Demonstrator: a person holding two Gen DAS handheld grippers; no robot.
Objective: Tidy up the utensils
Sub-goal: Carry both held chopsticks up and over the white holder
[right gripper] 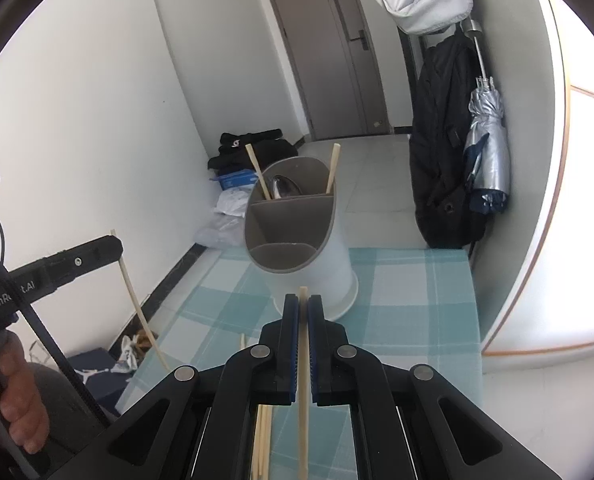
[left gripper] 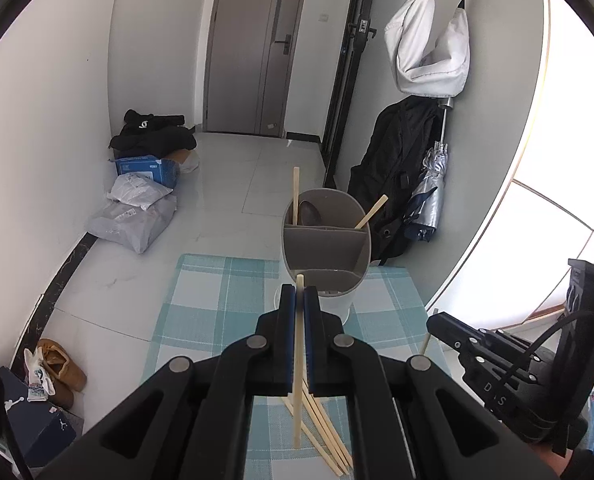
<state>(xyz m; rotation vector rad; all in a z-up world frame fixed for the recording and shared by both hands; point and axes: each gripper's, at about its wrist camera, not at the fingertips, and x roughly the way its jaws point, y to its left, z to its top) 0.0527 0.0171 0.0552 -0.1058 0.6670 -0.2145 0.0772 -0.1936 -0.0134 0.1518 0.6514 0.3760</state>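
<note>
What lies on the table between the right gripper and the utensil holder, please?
Only bare checked tablecloth: in the right wrist view, nothing lies between the right gripper, shut on a chopstick, and the utensil holder.

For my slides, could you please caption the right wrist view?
Right gripper shut on a pale wooden chopstick, facing the grey-lined white divided utensil holder on the teal checked tablecloth.

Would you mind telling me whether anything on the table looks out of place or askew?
Yes: several loose chopsticks lie fanned out on the checked cloth rather than in the holder. In its far compartment two chopsticks lean apart in opposite directions. Nothing looks spilled or damaged.
</note>
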